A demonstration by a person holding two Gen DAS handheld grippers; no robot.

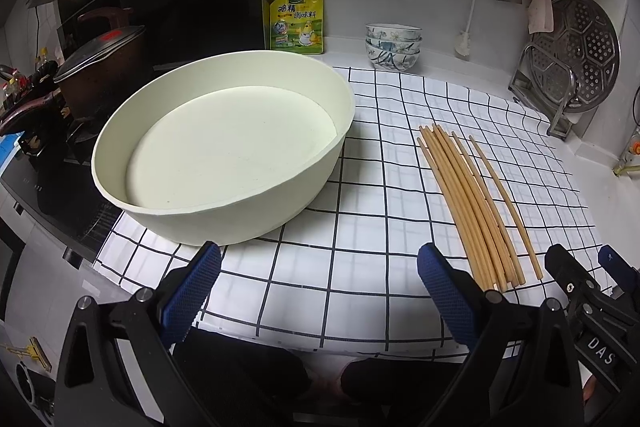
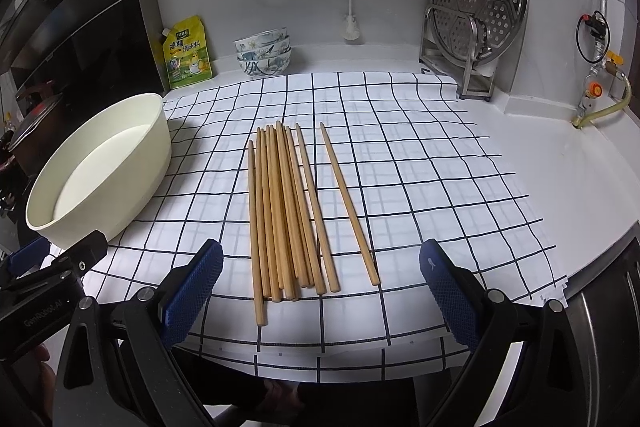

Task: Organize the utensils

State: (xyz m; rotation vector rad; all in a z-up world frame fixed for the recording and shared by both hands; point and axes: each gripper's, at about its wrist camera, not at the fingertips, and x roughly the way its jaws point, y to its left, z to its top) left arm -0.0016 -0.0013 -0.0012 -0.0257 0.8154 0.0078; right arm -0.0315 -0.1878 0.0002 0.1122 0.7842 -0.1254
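Note:
Several wooden chopsticks (image 2: pixel 288 211) lie side by side on the checked cloth (image 2: pixel 420 187), pointing away from me; one lies slightly apart on the right. In the left wrist view the same chopsticks (image 1: pixel 472 203) lie right of centre. A large cream round basin (image 1: pixel 224 147) stands empty on the cloth's left; it shows at the left edge as basin (image 2: pixel 100 171) in the right wrist view. My right gripper (image 2: pixel 320 267) is open, its blue fingers straddling the near ends of the chopsticks. My left gripper (image 1: pixel 318 267) is open over bare cloth (image 1: pixel 360 227), near the basin's front.
Stacked patterned bowls (image 1: pixel 394 45) and a yellow seasoning pouch (image 1: pixel 296 21) stand at the back wall. A steel steamer plate on a rack (image 2: pixel 480 7) stands back right. A lidded pot (image 1: pixel 100 63) sits on the stove at left. The counter edge runs close in front.

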